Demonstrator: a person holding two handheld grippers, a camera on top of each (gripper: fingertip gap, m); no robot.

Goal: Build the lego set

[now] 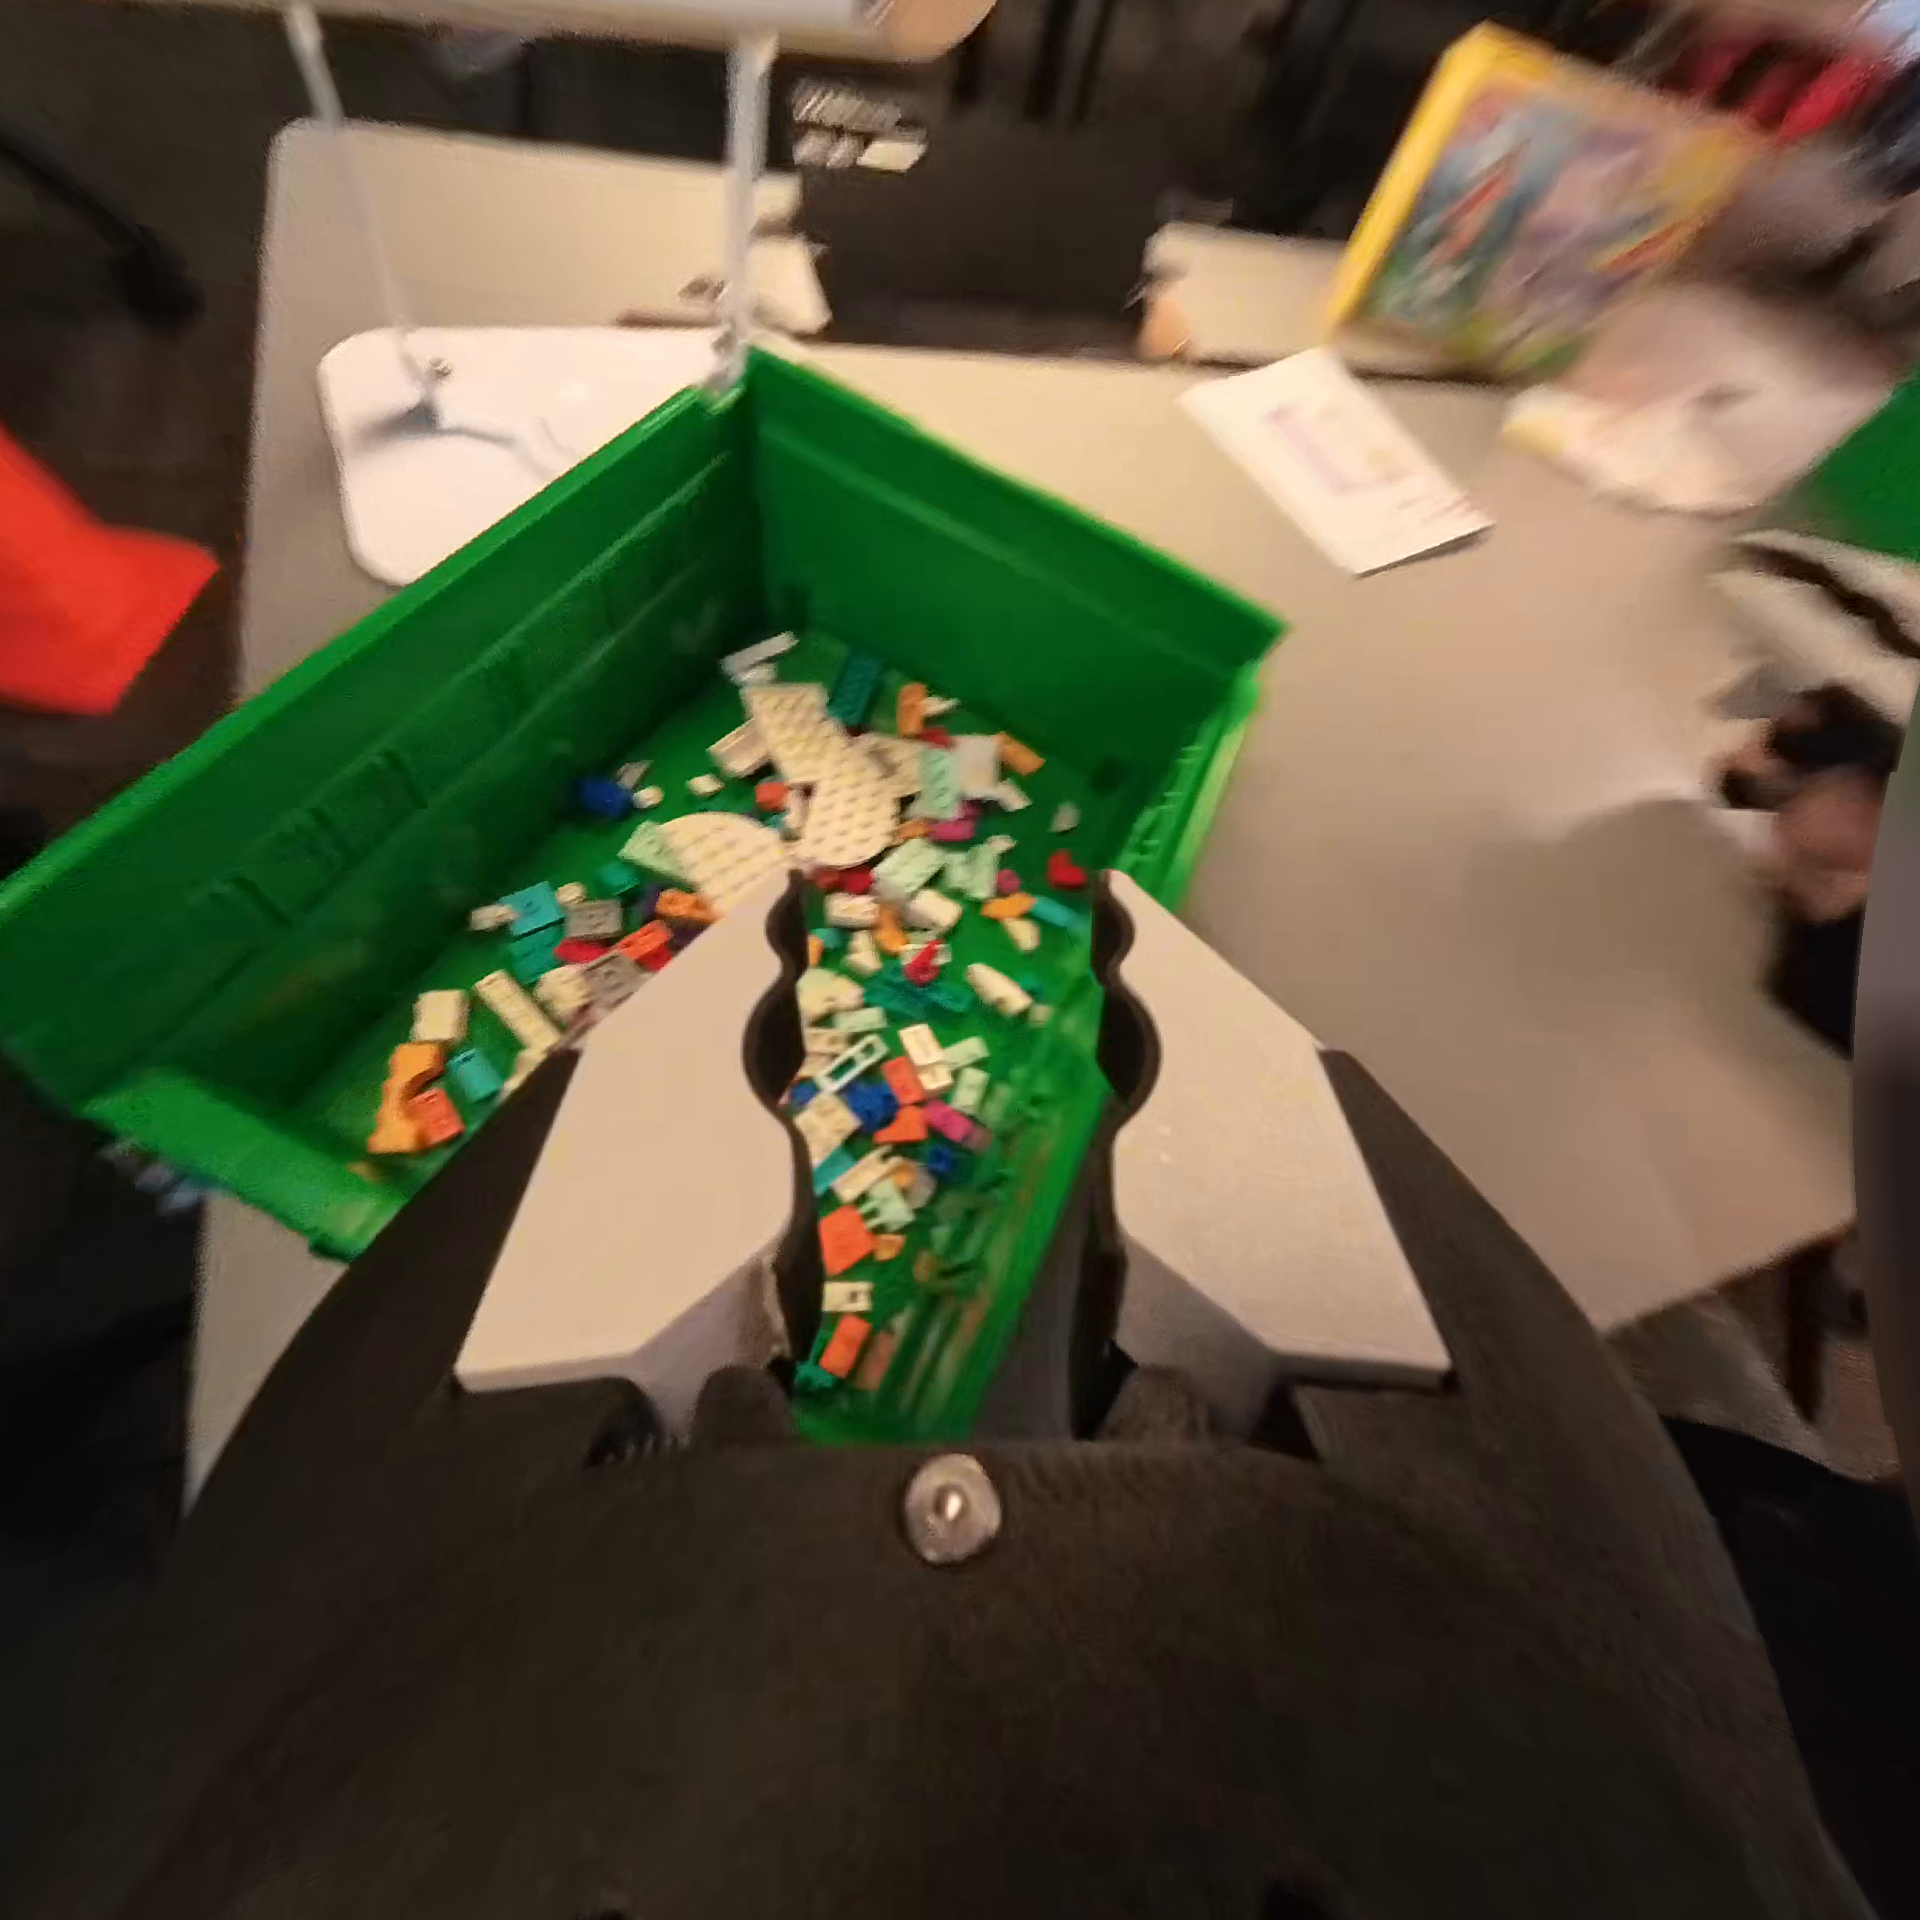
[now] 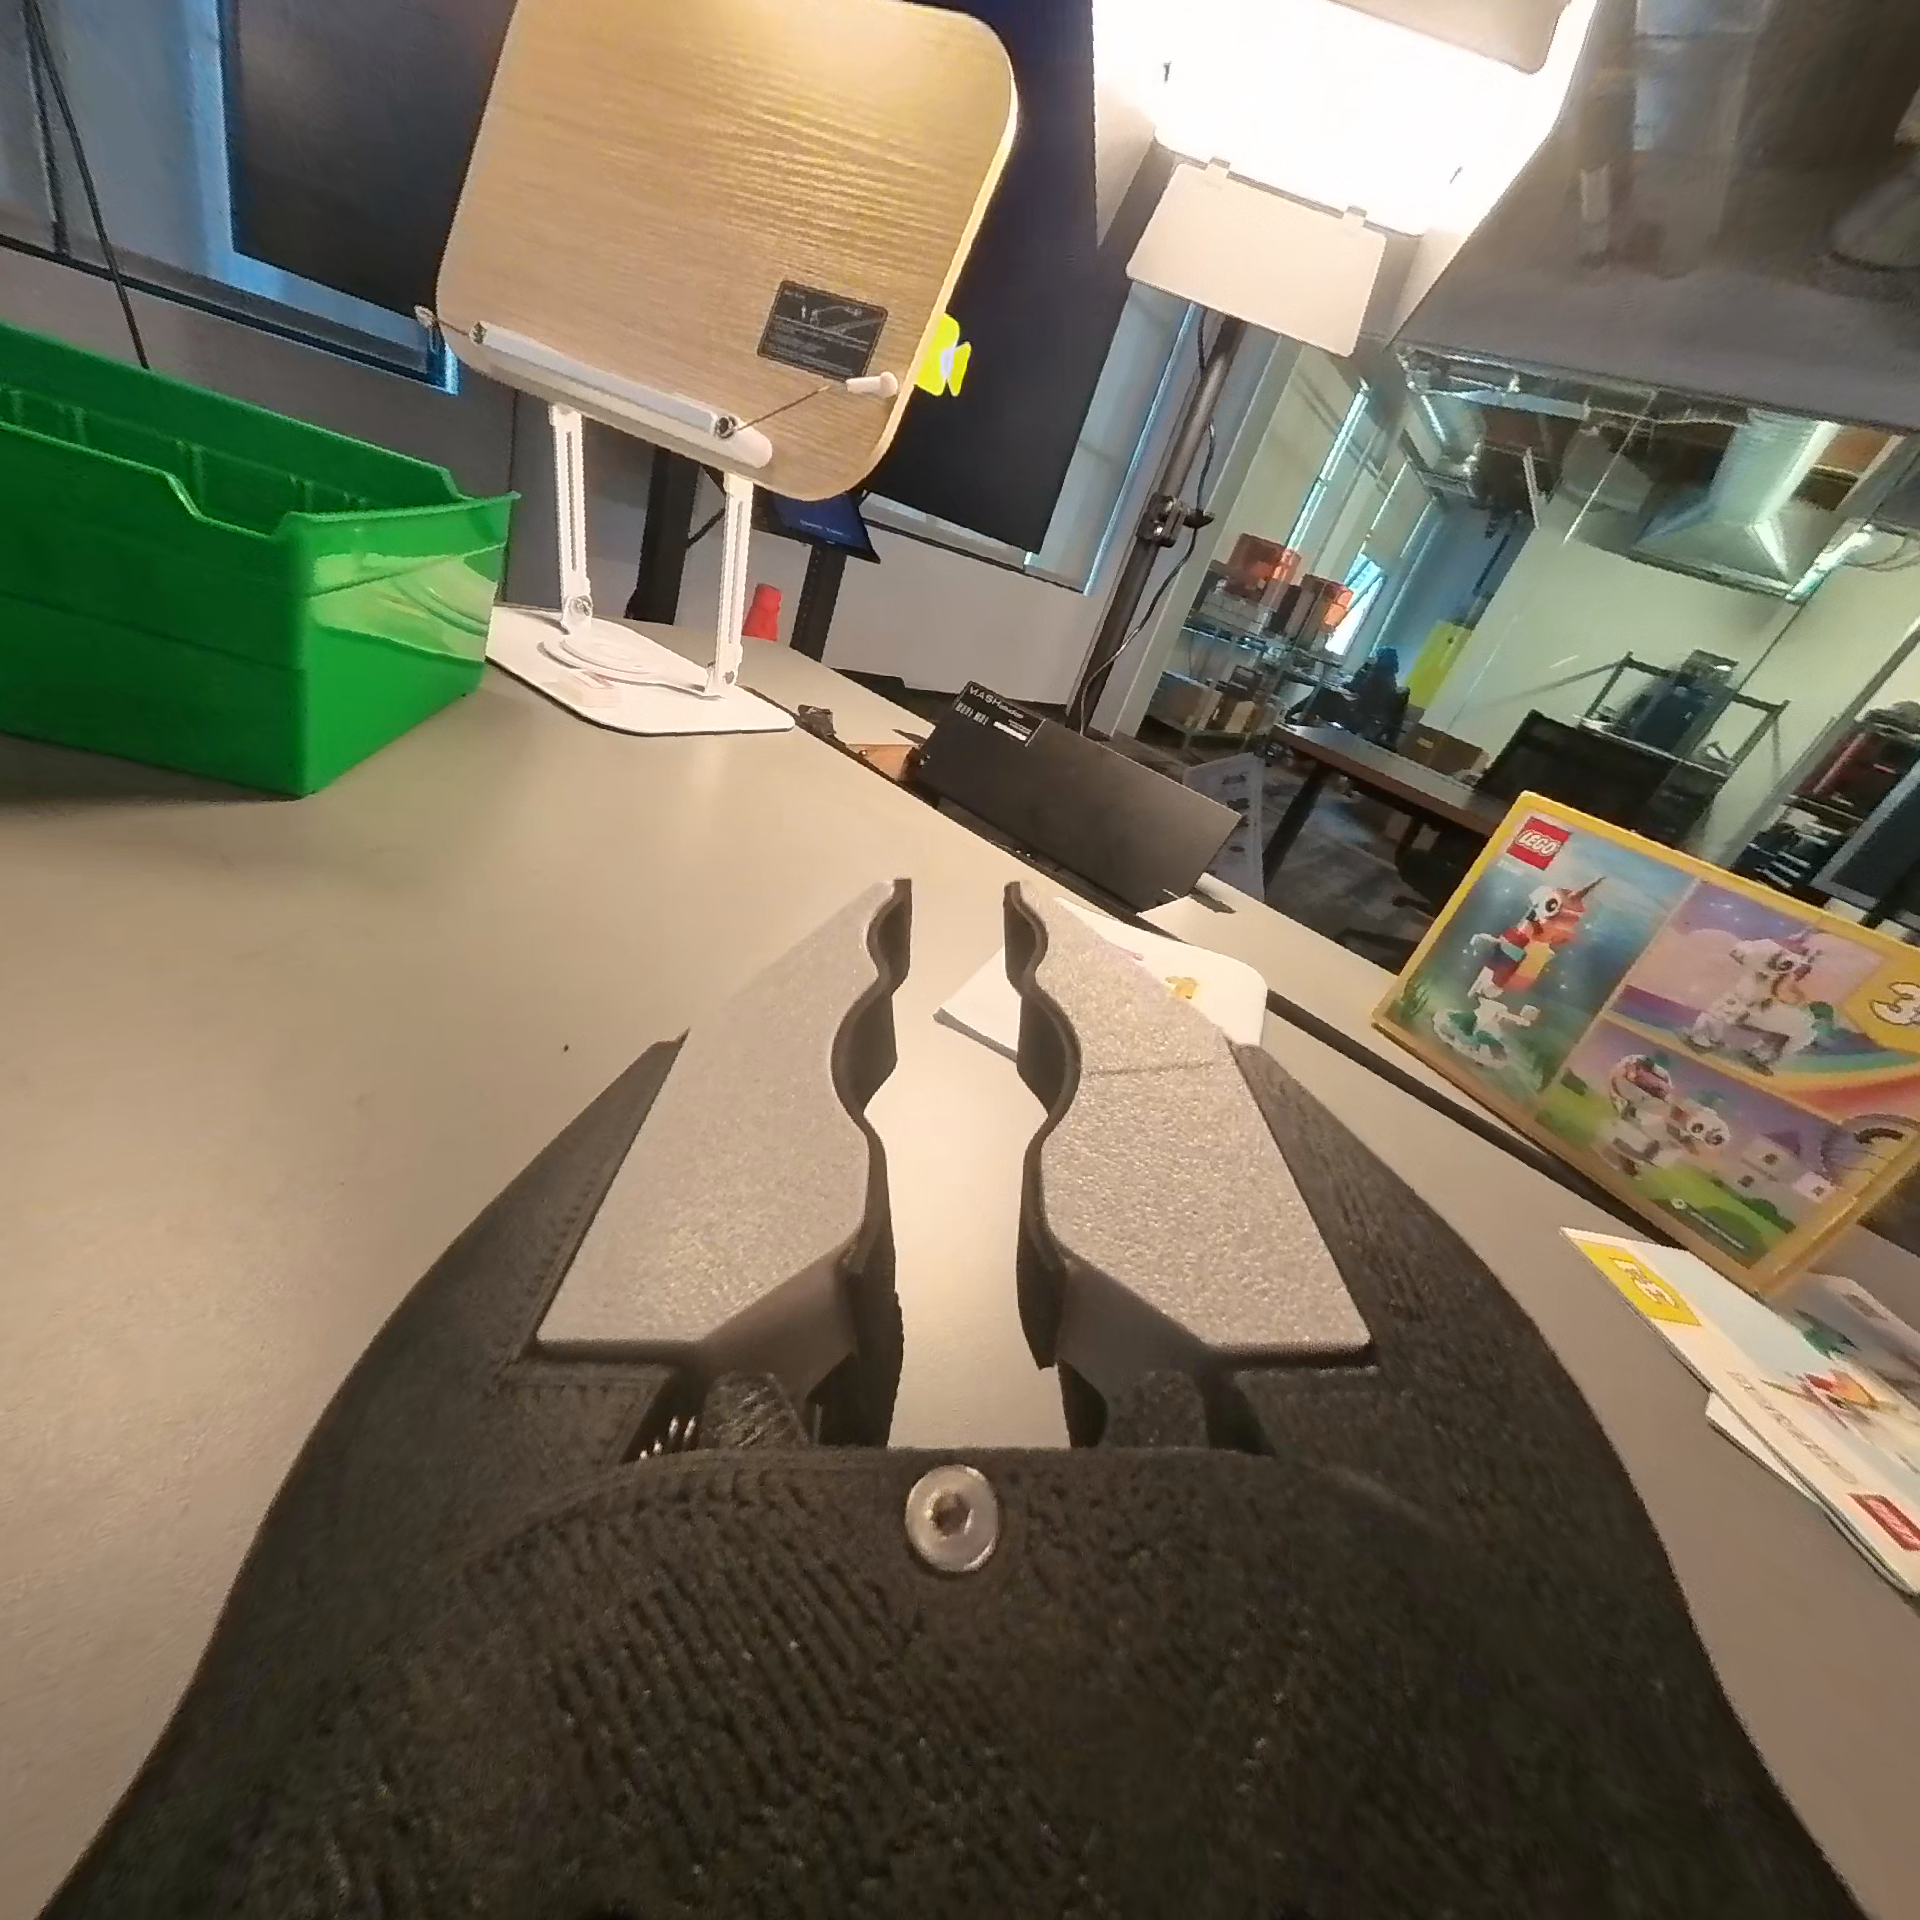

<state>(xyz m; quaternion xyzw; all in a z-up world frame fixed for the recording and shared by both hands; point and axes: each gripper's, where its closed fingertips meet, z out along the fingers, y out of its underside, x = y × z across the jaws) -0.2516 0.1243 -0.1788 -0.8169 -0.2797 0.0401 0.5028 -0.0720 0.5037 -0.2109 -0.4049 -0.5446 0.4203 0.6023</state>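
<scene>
Mostly loose, the small multicoloured plastic lego pieces [image 1: 883,935] lie scattered on the floor of the green plastic bin [image 1: 416,790], white plates heaped toward the far end. We judge them light, rigid and slick, so they will likely skid or flip if pinched by a corner; best taken across two flat sides, one piece at a time, picking from the sparse edge of the pile. Our left gripper [image 1: 940,888] hangs over the bin, jaws spread, holding nothing; that view is blurred. Our right gripper [image 2: 954,896] rests low over the grey tabletop [image 2: 312,987], jaws slightly parted, empty. Near it we see a white instruction booklet [image 2: 1195,987], the yellow-edged cardboard set box [image 2: 1662,1039], and a wooden book stand [image 2: 727,229].
</scene>
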